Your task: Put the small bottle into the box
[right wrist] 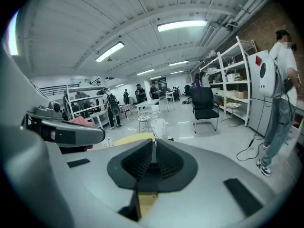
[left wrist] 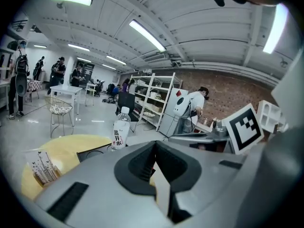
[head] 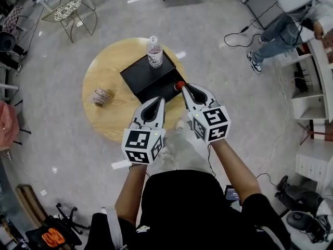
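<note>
A small bottle with a red cap [head: 179, 85] sits at the near right corner of the black box [head: 147, 76] on the round wooden table [head: 112, 119]. My right gripper [head: 183, 87] has its tips right beside that cap. In the right gripper view the right gripper [right wrist: 154, 145] has its pads drawn close, with only a thin slit and nothing between them; the small bottle is hidden there. My left gripper [head: 160, 100] hovers over the table's near edge, shut and empty, and points across the box [left wrist: 95, 152] in its own view [left wrist: 154, 150].
A clear water bottle [head: 154, 51] [left wrist: 120, 133] stands at the box's far corner. A small printed packet [head: 102, 96] [left wrist: 42, 167] lies on the table's left side. A wire chair [head: 67, 12] stands far left, a person [head: 283, 30] far right.
</note>
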{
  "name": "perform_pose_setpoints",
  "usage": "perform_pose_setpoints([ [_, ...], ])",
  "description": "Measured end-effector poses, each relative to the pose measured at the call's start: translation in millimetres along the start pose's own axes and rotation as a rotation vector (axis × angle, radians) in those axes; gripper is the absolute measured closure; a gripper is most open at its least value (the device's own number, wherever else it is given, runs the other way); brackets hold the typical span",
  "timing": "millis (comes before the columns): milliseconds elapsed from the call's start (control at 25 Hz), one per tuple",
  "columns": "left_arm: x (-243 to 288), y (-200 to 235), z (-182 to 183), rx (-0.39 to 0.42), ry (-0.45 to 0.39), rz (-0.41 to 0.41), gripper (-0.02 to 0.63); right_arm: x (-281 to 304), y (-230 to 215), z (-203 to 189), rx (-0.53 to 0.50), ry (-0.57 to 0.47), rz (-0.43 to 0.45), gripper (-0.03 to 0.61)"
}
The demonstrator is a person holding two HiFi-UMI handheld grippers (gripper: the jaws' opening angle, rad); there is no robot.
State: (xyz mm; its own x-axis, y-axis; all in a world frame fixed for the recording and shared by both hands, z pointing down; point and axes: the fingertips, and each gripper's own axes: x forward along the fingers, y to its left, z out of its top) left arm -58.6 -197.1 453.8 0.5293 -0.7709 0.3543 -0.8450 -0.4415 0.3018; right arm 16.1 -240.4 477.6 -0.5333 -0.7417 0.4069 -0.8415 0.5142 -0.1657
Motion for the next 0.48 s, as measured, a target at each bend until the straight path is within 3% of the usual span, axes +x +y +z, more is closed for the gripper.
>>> perform_pose_setpoints([
  [480,-83,-46,41,0.086,-0.145,-0.025,0.603,-84,55,48,-0.034,-0.126,0.005,0.576],
])
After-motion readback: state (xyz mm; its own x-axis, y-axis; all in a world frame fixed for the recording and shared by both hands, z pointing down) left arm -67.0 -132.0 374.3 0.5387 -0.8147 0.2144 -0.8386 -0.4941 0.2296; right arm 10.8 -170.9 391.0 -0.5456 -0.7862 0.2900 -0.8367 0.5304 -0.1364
